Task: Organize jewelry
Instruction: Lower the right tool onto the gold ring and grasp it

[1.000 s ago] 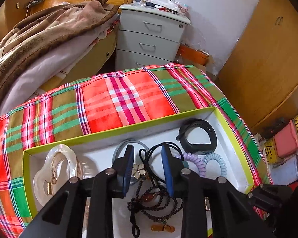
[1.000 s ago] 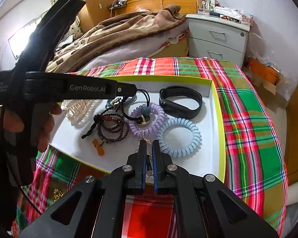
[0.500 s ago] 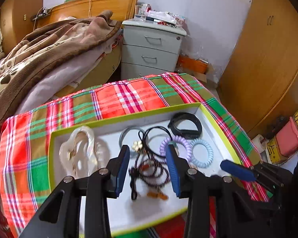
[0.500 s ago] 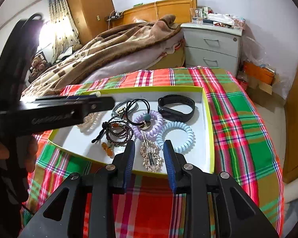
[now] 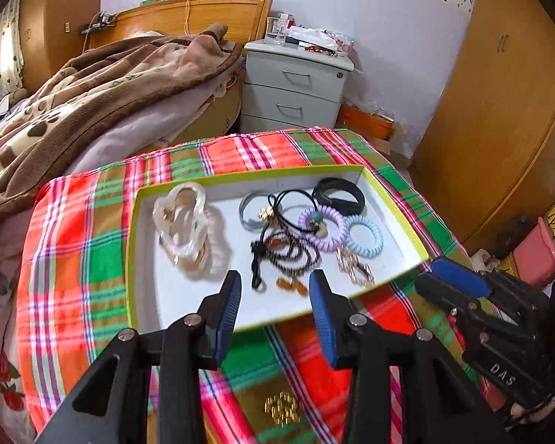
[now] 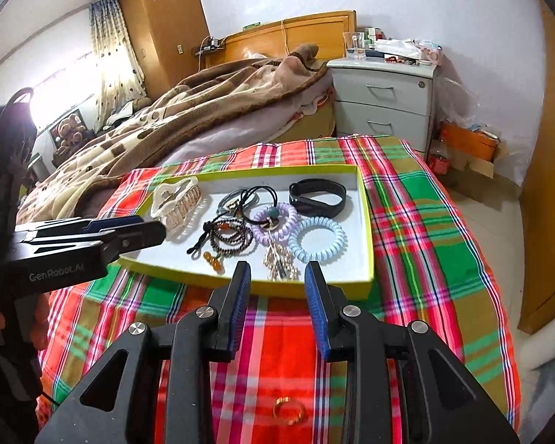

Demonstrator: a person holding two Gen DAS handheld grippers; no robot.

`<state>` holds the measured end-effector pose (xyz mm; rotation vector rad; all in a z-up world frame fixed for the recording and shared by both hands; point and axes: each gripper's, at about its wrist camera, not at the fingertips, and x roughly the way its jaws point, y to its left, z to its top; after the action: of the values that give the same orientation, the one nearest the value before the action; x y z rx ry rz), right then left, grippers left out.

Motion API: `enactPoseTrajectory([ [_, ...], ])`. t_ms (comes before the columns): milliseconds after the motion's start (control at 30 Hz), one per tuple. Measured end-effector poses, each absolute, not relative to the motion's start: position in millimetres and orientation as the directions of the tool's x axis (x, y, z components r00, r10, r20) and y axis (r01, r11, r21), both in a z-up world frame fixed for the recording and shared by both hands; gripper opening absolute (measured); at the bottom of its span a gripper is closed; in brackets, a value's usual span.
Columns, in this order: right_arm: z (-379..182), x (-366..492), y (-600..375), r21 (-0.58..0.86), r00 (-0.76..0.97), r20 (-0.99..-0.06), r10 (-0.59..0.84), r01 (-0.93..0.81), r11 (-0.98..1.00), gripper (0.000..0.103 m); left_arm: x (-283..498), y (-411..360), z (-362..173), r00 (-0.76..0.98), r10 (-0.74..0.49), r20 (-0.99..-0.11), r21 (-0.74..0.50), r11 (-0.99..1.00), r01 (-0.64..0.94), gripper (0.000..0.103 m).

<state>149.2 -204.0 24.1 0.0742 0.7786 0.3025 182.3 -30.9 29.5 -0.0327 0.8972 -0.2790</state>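
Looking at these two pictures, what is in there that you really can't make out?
- Gold piece on the cloth, left view: blurred and half behind the left gripper; the right view shows a gold ring in a similar spot, perhaps the same thing.
- Clutter on the nightstand, both views: too small.
- Tangle of bead bracelet and black cords in the tray: overlaps hide which strand is which.
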Motion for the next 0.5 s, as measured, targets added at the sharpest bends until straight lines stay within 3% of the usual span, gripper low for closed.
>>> enactPoseTrajectory([
  [100,24.1,138.7,-207.7,0.172,0.676,-0.678,0.289,-0.237,0.956,0.032,167.1,-28.6,28.6,0.590,-0.250,-0.767,-0.141,0.964,0.225,0.040],
  [200,23.2,128.9,-212.4,0.170,0.678,-0.677,0.286,-0.234,0.957,0.043,153.4,-23.5,27.8,0.593,-0.238,-0.769,-0.133,0.967,0.216,0.040],
  [500,6.8,104.0,-222.2,0.125,0.653,-0.716,0.249,-0.230,0.965,0.043,114.8,-3.4,12.0,0.587,-0.237,-0.774,-0.167,0.971,0.172,0.041],
])
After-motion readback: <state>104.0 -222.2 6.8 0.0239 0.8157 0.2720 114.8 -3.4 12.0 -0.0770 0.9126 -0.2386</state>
